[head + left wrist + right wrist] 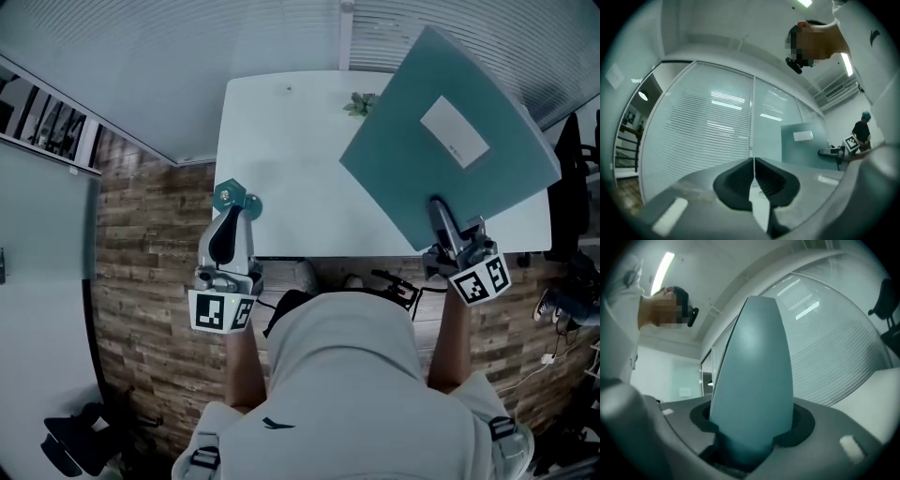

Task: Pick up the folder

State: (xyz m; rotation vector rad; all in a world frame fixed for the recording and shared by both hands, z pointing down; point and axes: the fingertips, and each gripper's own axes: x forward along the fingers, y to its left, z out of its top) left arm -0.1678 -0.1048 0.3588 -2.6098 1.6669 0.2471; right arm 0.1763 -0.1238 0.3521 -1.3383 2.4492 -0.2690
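Note:
A large teal folder [441, 141] with a white label [454, 132] hangs tilted above the right half of the white table [281, 141]. My right gripper [437, 208] is shut on its near corner. In the right gripper view the folder [754, 371] rises between the dark pads of that gripper [752, 425] and fills the middle. My left gripper [236, 199] hovers at the table's front left edge, apart from the folder. Its jaws [753, 161] are shut with nothing between them. The left gripper view also shows the folder [806, 140] off to the right.
A small green plant [359, 103] sits at the table's far edge, beside the folder's top corner. A glass wall with blinds [712, 126] stands behind the table. A dark chair [569, 178] is at the right. Wood flooring [141, 281] lies left of the table.

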